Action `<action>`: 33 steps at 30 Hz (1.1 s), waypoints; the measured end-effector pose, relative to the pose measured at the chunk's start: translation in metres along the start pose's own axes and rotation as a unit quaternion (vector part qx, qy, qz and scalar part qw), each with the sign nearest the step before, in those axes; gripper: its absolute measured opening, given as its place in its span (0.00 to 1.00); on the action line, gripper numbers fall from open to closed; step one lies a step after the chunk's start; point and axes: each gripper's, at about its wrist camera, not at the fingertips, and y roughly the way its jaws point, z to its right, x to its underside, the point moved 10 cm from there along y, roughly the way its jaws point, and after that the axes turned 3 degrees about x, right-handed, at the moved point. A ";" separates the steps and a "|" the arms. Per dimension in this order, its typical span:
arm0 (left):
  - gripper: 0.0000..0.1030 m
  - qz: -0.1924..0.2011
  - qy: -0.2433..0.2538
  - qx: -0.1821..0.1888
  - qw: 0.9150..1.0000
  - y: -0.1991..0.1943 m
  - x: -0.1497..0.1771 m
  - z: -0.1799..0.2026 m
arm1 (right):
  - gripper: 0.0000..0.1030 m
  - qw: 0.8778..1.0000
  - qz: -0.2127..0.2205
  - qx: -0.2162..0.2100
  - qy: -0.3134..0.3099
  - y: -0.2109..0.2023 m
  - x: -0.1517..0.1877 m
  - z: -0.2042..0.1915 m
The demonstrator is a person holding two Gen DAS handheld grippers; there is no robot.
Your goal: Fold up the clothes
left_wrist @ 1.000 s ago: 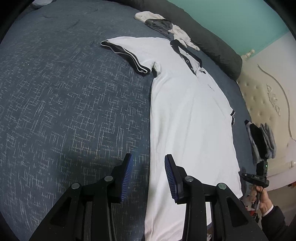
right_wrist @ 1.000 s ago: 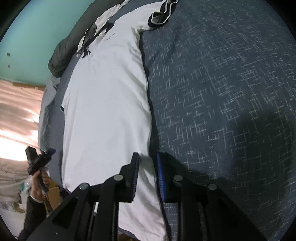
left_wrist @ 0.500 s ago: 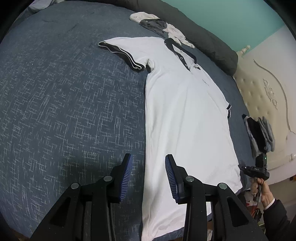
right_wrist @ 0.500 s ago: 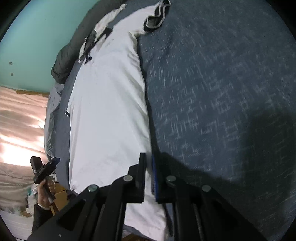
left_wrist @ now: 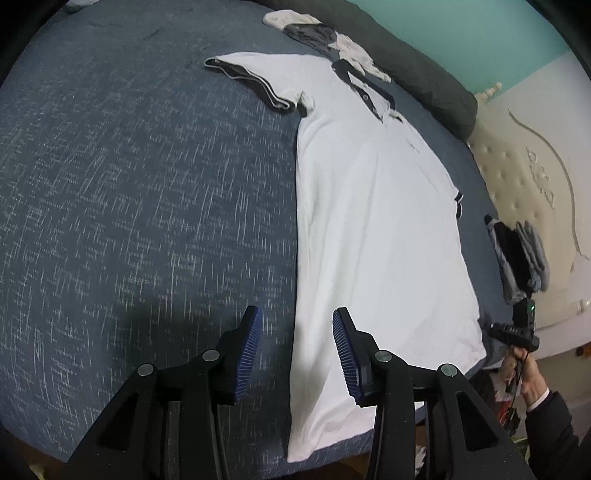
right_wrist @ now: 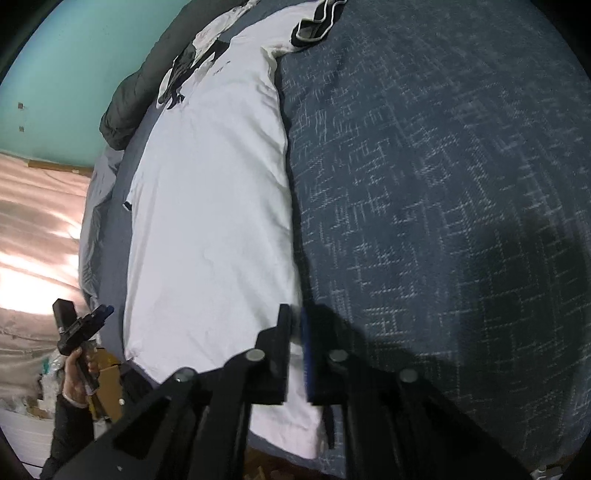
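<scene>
So there's a white polo shirt (left_wrist: pixel 373 229) laid out flat and face up on the bed (left_wrist: pixel 129 184), collar toward the far dark bolster pillow (left_wrist: pixel 417 70), hem hanging near the bed's near edge. One sleeve (left_wrist: pixel 247 79) sticks out to the side, the other looks tucked already, just its dark cuff peeking out. Guessing it was spread like this so both long sides can be folded in toward the middle.

The right gripper (right_wrist: pixel 295 325) is pinched closed right at the shirt's side edge down by the hem, and there's white fabric showing between its pads, so I'd say it's got the edge clamped. It's angled down steeply onto the bed, sitting low over the fabric.

The left gripper (left_wrist: pixel 295 332) is on the other long side, also pointing downward, jaws opening with the shirt's edge lined up in the gap but the pads not pressing on anything yet. Looks like it's setting up to grab its own side near the hem.

Some other clothes are piled by the pillow (left_wrist: pixel 314 29) and a folded dark stack (left_wrist: pixel 517 254) sits off by the headboard, probably finished ones
</scene>
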 end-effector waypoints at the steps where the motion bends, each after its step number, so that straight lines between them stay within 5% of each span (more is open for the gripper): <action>1: 0.43 -0.002 0.001 -0.001 1.000 0.000 0.002 0.000 | 0.04 1.000 0.009 0.002 0.003 -0.004 -0.002 0.002; 17: 0.42 -0.022 0.019 -0.022 0.999 0.034 0.010 0.007 | 0.06 1.000 0.009 -0.012 0.005 -0.019 0.006 -0.005; 22: 0.28 -0.036 0.044 -0.041 0.998 0.052 0.013 0.007 | 0.06 1.000 0.006 -0.010 0.007 -0.019 0.009 -0.004; 26: 0.07 -0.043 0.061 -0.054 0.996 0.059 0.016 0.006 | 0.06 1.000 0.005 -0.008 0.010 -0.017 0.010 -0.003; 33: 0.04 -0.019 0.055 -0.045 0.997 0.038 0.013 0.000 | 0.06 1.000 0.003 -0.003 0.008 -0.016 0.009 -0.004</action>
